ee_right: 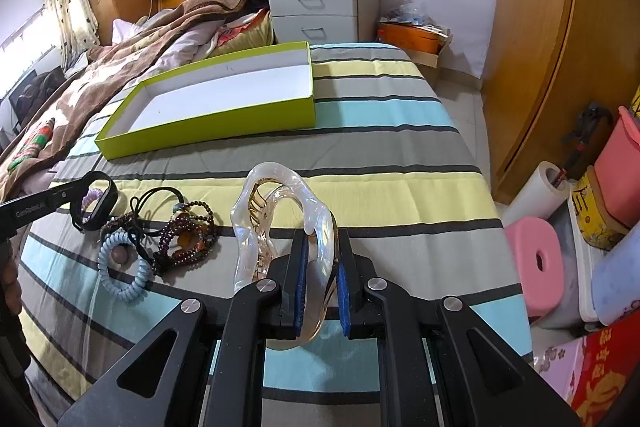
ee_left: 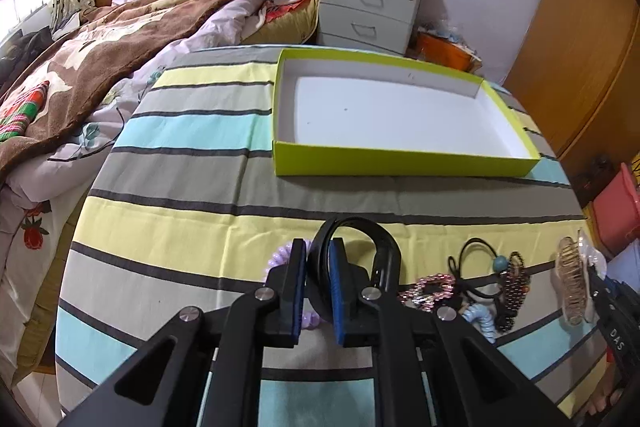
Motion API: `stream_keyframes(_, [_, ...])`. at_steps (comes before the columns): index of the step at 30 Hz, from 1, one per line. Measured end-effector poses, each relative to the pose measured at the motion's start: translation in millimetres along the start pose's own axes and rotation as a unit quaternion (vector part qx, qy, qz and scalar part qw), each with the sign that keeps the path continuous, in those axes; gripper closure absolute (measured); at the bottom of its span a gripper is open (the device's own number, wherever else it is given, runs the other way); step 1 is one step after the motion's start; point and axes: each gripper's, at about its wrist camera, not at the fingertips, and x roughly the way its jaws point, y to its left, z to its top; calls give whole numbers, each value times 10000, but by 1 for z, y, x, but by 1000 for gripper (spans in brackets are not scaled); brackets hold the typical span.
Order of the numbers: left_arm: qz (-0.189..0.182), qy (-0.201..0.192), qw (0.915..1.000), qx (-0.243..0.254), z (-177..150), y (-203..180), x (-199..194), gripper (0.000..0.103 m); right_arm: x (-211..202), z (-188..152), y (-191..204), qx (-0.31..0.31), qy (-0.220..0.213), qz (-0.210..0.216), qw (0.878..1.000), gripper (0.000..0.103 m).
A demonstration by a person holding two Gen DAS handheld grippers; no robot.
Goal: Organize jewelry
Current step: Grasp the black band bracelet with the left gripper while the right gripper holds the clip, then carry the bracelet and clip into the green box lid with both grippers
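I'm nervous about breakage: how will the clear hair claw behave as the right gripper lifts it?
The hair claw looks like stiff, glossy plastic, so it may slip between the right gripper pads. Its thin teeth probably snap under a hard squeeze. It seems light.

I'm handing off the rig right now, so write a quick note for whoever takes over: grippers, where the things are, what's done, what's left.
Left gripper: shut on the black band, just above the cloth.
Right gripper: shut on the clear hair claw.
Box: open at the far side of the striped cloth, nothing in it yet.
On the cloth, near side: purple coil tie, blue coil tie, black hair tie, bead bracelets, sequin piece.
Done: two pieces gripped.
Left: carry both to the box, then the rest.
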Motion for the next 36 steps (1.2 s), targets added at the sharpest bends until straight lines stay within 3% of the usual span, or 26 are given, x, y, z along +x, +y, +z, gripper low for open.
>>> stream_keyframes(17, [-227, -232, 9994, -72, 7, -2, -27, 91, -21, 13, 2, -56, -231, -32, 9997, 90])
stream_keyframes(27, [-353, -380, 9985, -163, 25, 2, -38, 91, -27, 41, 12, -139, -430, 75, 9990, 90])
stream_keyframes(36, [-502, -426, 9974, -302, 53, 8, -28, 91, -6, 74, 25, -259, -361, 167, 9989, 90])
